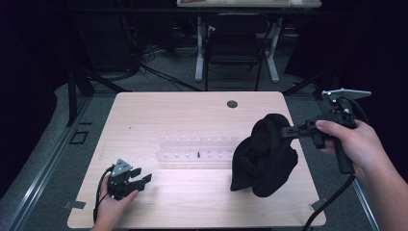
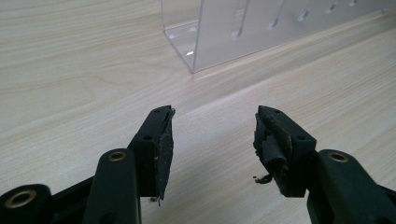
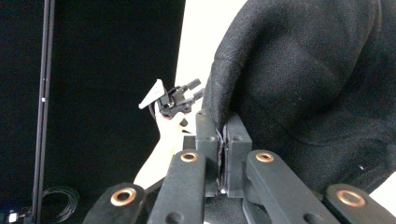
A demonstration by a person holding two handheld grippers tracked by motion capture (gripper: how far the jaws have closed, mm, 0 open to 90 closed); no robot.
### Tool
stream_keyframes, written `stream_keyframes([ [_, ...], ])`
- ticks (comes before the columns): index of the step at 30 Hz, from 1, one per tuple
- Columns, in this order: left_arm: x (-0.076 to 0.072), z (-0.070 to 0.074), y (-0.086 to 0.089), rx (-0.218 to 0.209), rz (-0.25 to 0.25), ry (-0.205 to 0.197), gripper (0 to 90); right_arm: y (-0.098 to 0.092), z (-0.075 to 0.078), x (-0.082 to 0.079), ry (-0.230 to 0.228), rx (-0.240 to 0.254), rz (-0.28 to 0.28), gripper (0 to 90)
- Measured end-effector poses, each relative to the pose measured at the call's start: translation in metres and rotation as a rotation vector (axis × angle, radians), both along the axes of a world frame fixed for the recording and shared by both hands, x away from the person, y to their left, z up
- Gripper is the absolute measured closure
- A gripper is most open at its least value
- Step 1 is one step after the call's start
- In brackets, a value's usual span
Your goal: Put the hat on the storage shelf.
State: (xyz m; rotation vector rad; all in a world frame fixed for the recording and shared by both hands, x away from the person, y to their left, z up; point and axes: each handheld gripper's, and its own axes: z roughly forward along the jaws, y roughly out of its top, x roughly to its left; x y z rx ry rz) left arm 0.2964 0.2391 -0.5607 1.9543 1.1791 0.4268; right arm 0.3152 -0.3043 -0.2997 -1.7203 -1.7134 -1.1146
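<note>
A black cloth garment (image 1: 263,156) hangs off the right side of the wooden table (image 1: 192,115), its lower folds resting on the tabletop. My right gripper (image 1: 287,131) is shut on its upper edge; in the right gripper view the jaws pinch the fabric's (image 3: 299,74) rim, gripper (image 3: 223,140). My left gripper (image 1: 139,178) rests near the table's front left corner, open with nothing between its jaws. In the left gripper view its fingers (image 2: 164,144) hover just over bare wood, gripper (image 2: 212,135).
A clear acrylic rack (image 1: 197,153) with slots lies across the table's middle, its corner (image 2: 196,37) ahead of the left gripper. A cable grommet (image 1: 232,104) sits near the far edge. A chair and desk legs (image 1: 235,48) stand beyond the table.
</note>
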Motion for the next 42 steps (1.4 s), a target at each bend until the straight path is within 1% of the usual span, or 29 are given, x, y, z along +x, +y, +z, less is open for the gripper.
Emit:
stream_keyframes([
  [1, 0.0, 0.0, 0.0, 0.001, -0.001, 0.001, 47.0, 0.0, 0.002, 0.001, -0.012, 0.009, 0.002, 87.8],
  [3, 0.0, 0.0, 0.0, 0.002, -0.001, 0.002, 47.0, 0.001, 0.003, 0.002, -0.011, 0.014, 0.003, 87.8],
  [6, 0.0, 0.0, 0.0, 0.001, -0.003, 0.002, 46.9, 0.003, 0.006, 0.006, -0.031, 0.03, 0.005, 87.8],
  [8, 0.0, 0.0, 0.0, 0.001, -0.002, 0.001, 47.0, 0.005, 0.007, 0.007, -0.036, 0.037, 0.006, 87.8],
  [14, 0.0, 0.0, 0.0, -0.001, -0.001, 0.001, 46.9, 0.011, 0.012, 0.011, -0.042, 0.043, 0.011, 87.8],
  [18, 0.0, 0.0, 0.0, 0.0, -0.002, 0.0, 47.0, 0.015, 0.016, 0.014, -0.057, 0.051, 0.014, 87.8],
  [23, 0.001, 0.001, 0.001, 0.003, -0.01, 0.008, 46.9, 0.02, 0.022, 0.018, -0.068, 0.052, 0.016, 87.8],
  [24, 0.001, 0.001, 0.001, 0.002, -0.01, 0.008, 46.9, 0.022, 0.023, 0.02, -0.078, 0.055, 0.02, 87.8],
  [26, 0.0, 0.001, 0.001, 0.008, -0.011, 0.012, 46.9, 0.023, 0.024, 0.021, -0.077, 0.053, 0.019, 87.8],
  [27, 0.001, 0.0, 0.0, 0.001, -0.007, 0.001, 46.9, 0.025, 0.025, 0.023, -0.081, 0.054, 0.018, 87.8],
  [28, 0.001, 0.001, 0.001, 0.002, -0.011, 0.007, 46.9, 0.025, 0.025, 0.023, -0.081, 0.054, 0.018, 87.8],
  [29, 0.001, 0.0, 0.0, -0.002, -0.007, 0.0, 46.9, 0.026, 0.026, 0.024, -0.086, 0.058, 0.016, 87.8],
  [32, 0.001, 0.0, 0.0, -0.005, -0.006, 0.0, 46.9, 0.029, 0.027, 0.028, -0.093, 0.067, 0.01, 87.8],
  [34, 0.0, 0.001, 0.0, -0.008, -0.006, -0.002, 46.9, 0.03, 0.027, 0.029, -0.092, 0.065, 0.018, 87.8],
  [35, 0.0, 0.001, 0.0, -0.005, -0.009, 0.005, 47.0, 0.033, 0.027, 0.031, -0.097, 0.06, 0.019, 87.8],
  [38, 0.0, 0.001, 0.0, -0.008, -0.006, -0.001, 46.9, 0.036, 0.027, 0.033, -0.098, 0.06, 0.023, 87.8],
  [42, 0.0, 0.001, 0.0, -0.007, -0.013, -0.002, 46.7, 0.04, 0.027, 0.039, -0.099, 0.069, 0.016, 87.8],
])
